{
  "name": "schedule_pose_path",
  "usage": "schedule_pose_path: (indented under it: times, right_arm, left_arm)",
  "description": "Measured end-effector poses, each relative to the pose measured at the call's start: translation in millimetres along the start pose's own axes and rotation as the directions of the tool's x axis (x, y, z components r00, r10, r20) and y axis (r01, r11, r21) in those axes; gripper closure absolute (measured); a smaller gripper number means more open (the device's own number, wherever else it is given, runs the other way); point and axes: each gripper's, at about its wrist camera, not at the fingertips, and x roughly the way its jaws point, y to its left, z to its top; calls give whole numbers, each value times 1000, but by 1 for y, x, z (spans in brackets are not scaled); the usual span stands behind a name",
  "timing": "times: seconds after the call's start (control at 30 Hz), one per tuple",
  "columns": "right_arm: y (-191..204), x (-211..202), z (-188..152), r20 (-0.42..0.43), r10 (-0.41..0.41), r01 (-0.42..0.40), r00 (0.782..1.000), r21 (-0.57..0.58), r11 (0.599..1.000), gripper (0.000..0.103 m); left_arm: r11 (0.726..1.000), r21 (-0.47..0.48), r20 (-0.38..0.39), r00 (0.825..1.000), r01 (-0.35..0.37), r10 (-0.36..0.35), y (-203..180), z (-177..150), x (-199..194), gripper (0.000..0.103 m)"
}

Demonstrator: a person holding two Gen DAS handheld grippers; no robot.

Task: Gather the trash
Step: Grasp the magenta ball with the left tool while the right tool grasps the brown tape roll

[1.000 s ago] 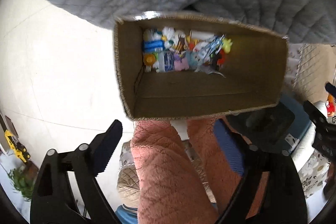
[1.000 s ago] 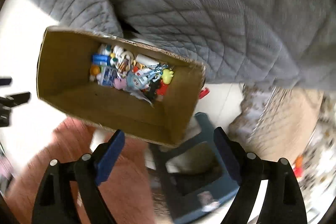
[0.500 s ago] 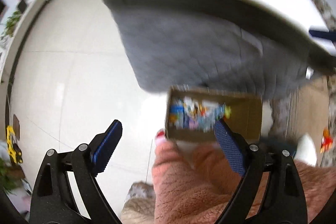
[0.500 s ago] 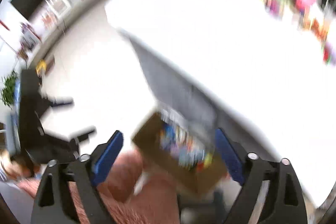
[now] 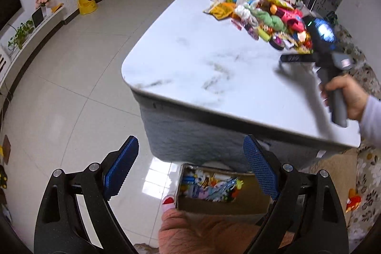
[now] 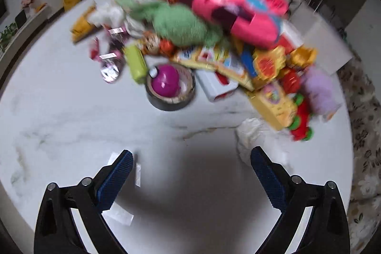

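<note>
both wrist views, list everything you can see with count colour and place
table: one, white marble top, grey quilted skirt
clutter pile: one heap, mixed colours, far side of the table
pink toy: one, pink, top of the pile
green yarn bundle: one, green, left of the pink toy
tape roll: one, dark, near edge of the pile, magenta ball inside it
crumpled tissue: one, white, table, ahead of the right gripper
cardboard box: one, brown, on the floor below the table, colourful bits inside
potty: one, yellow, floor by the wall
left gripper: open, blue pads
right gripper: open, above the table
right hand: holding the gripper handle
</note>
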Motion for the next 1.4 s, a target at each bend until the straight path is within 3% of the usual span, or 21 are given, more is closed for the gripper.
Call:
schedule_pose_path:
  times: [0.1,0.17,0.23,0.27,0.33,0.37,0.5,0.67,0.97,1.0,1.1,1.17,1.27,1.4]
  right_arm:
    - [0,6,9,14,11,-11,1000,36,999,5]
    - [5,6,14,37,31,-32,999,22,999,14]
    - [7,2,17,44,129,-131,991,37,991,60]
    - [9,1,19,34,167,-169,985,55,984,69]
    - [14,0,22,21,200,-201,980,71,977,98]
    - [17,0,23,16,220,-221,975,72,973,103]
    - [22,-9,20,16,255,-255,967,83,963,103]
    - [6,-53,9,107,322,-335,941,151,930,103]
    - [-48,-95,-8,199,326,-367,924,230,901,103]
    - [-53,-96,-9,212,324,-370,922,234,899,101]
    - [-54,-83,-7,201,325,-368,924,240,898,47]
    - [-41,-65,7,176,294,-326,939,195,925,53]
    - [-24,-33,26,117,249,-267,961,177,947,53]
    - [-6,-8,46,85,172,-183,981,150,972,40]
  left_arm:
    - [1000,3,12,1000,11,-11,-4,5,-2,16]
    - [1000,3,18,1000,12,-12,-5,7,0,16]
    - [1000,3,19,1000,14,-14,-6,10,-1,16]
    - [1000,4,18,1000,15,-15,-6,10,-1,16]
    - [1000,5,17,1000,25,-25,-7,11,0,16]
    - [1000,5,15,999,29,-29,-7,11,0,16]
    - [999,3,4,999,42,-42,-7,11,2,16]
    - [998,17,-8,998,60,-60,-11,13,10,16]
    - [980,145,-58,990,138,-131,-48,48,56,16]
    - [977,161,-63,989,141,-133,-54,56,64,16]
    - [974,163,-79,986,157,-146,-63,76,78,16]
    - [975,155,-73,986,159,-149,-64,84,81,16]
    - [979,134,-61,987,153,-146,-60,90,80,16]
    - [984,82,-77,986,155,-149,-46,84,80,16]
